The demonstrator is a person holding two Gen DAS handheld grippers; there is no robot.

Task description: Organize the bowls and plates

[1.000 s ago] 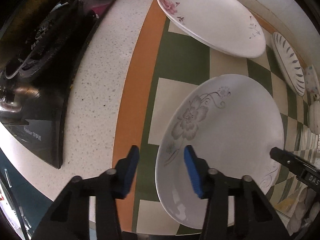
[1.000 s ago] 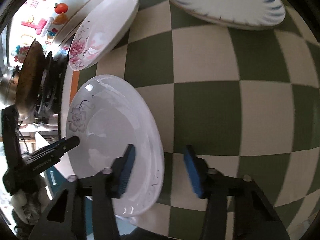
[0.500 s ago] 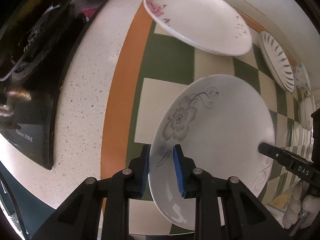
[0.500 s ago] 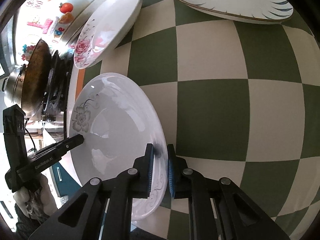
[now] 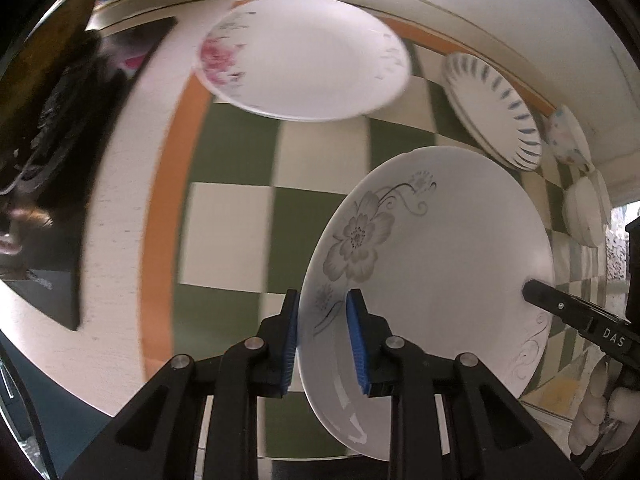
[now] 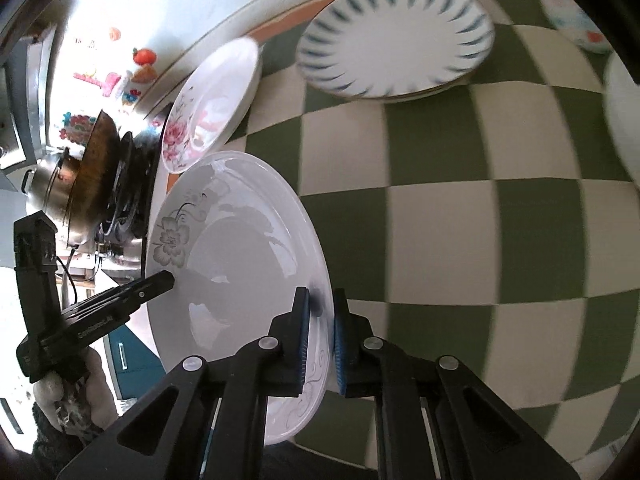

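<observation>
We hold the grey-flower plate [image 5: 432,248] off the bench [image 5: 120,216], above its front edge. Left gripper [image 5: 322,336] and right gripper [image 6: 320,332] fingers are each closed on opposite rims. Risk: uneven pull tilts the glazed rim, which slips onto the checked mat [image 6: 440,240].

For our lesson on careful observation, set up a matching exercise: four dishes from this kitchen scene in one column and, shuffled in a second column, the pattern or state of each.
Column A
1. grey-flower plate
2. pink-flower plate
3. striped plate
4. plain white bowl

Column B
a. blue dashes around its rim
b. gripped at its edge by both the left tool and the right tool
c. no pattern visible
d. rose print, lying nearest the stove

Pairs: 1-b, 2-d, 3-a, 4-c
</observation>
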